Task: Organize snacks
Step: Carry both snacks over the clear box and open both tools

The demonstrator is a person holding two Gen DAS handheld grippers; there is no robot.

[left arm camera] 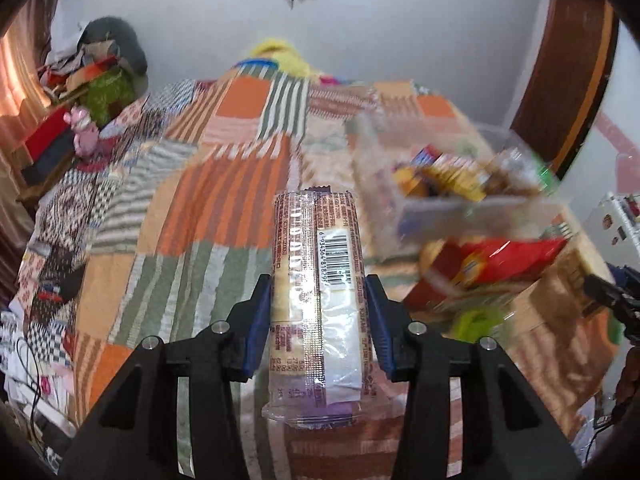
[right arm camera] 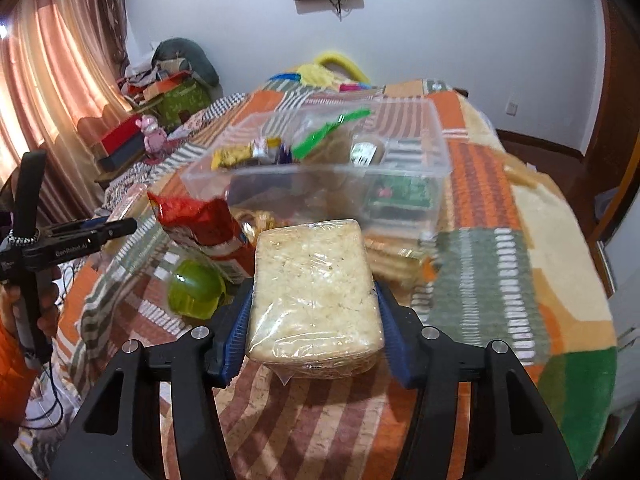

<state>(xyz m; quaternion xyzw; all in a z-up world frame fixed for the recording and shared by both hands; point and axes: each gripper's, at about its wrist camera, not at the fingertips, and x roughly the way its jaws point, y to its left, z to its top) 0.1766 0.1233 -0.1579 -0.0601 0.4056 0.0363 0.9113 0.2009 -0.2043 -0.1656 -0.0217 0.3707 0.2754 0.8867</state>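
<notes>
The left hand-held gripper (left arm camera: pixel 318 312) is clamped on a long biscuit pack (left arm camera: pixel 318 280), blue pads pressing both its sides, held above the bed (left arm camera: pixel 180 200). The right hand-held gripper (right arm camera: pixel 314 316) is clamped on a wrapped rice cake (right arm camera: pixel 314 288), which sits just in front of the bin (right arm camera: pixel 438 176).

The bin, a clear tub on the bed, already holds several snacks. Against its near wall lie a red bag (right arm camera: pixel 200 224) and yellow sticks (right arm camera: pixel 396 264); a green cup (right arm camera: pixel 196 288) lies a little further out, near the red bag.

Risks from here, as I judge them:
- The rice cake is crumbly; a harder squeeze could break it inside its wrap.
- The biscuit pack is held near its back half, so it could pivot and slip out.
- Both packs heading for the bin together could collide, or knock its wall and shift it on the soft bedding.
- The bin's rim is transparent and easily misjudged.
</notes>
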